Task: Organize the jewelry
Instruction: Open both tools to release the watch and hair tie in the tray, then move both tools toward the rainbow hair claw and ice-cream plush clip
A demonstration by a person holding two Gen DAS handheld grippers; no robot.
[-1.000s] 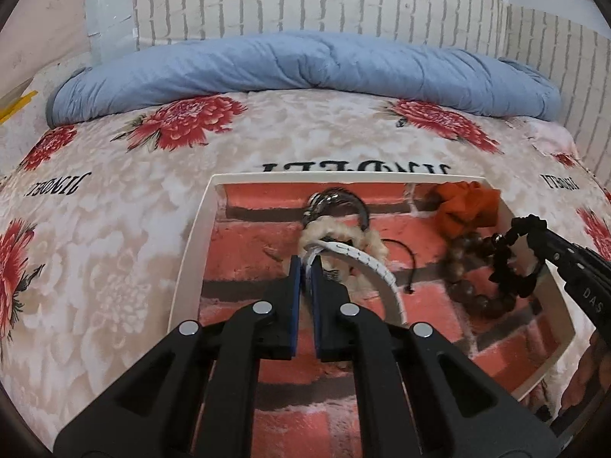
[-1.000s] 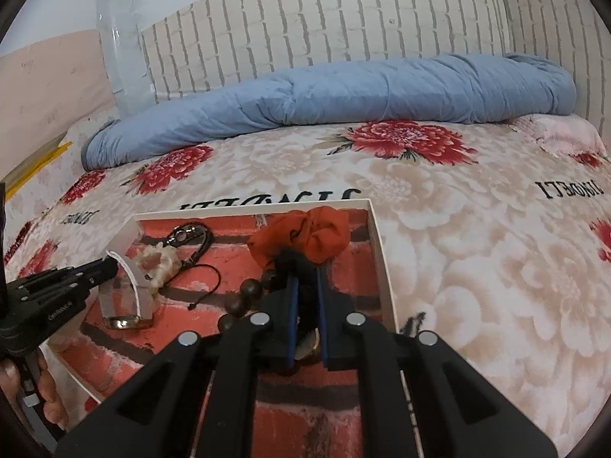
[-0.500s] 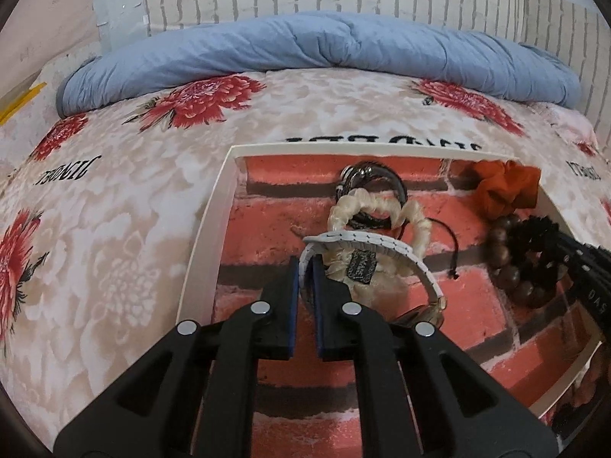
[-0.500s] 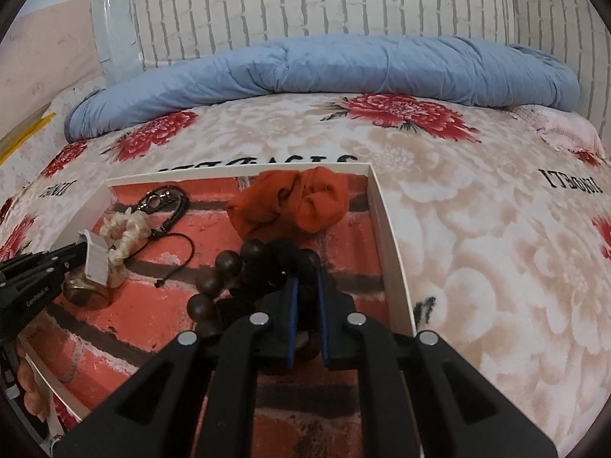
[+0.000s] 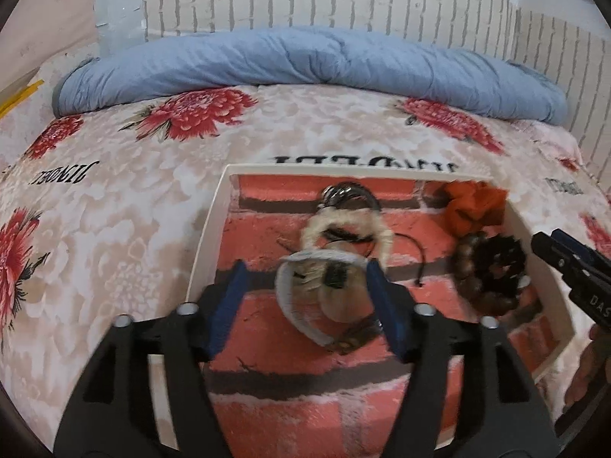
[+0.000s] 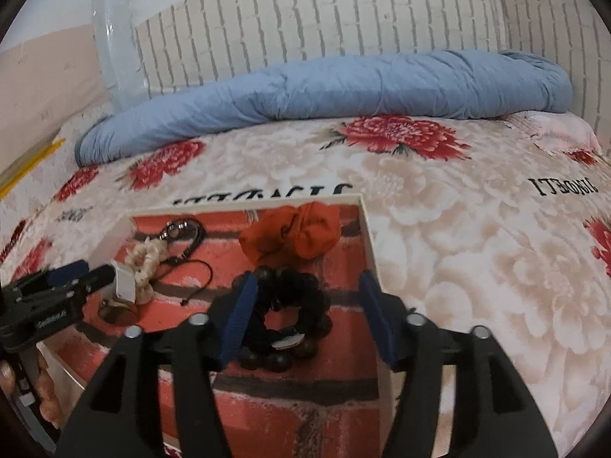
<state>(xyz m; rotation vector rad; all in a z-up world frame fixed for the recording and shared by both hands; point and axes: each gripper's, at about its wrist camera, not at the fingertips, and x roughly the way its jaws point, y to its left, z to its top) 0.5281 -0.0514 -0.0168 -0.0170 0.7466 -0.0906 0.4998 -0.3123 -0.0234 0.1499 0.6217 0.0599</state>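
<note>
A white tray (image 5: 208, 236) with a red brick-pattern floor lies on the bed. My left gripper (image 5: 309, 297) is open, its jaws on either side of a white watch (image 5: 294, 305) that lies in the tray over a cream scrunchie (image 5: 343, 225). My right gripper (image 6: 305, 316) is open around a black scrunchie (image 6: 301, 301) resting on a dark wooden bead bracelet (image 6: 275, 360). An orange scrunchie (image 6: 294, 234) sits at the tray's far right corner. A metal ring with black cord (image 6: 183, 229) lies at the far side.
The tray sits on a floral bedspread (image 6: 458, 248). A rolled blue quilt (image 6: 324, 91) lies along the brick-pattern headboard. The tray's right wall (image 6: 372, 236) stands close to my right gripper's right finger.
Both grippers have opened. The left let go of the white watch and the right let go of the black scrunchie; both items now lie in the tray.
</note>
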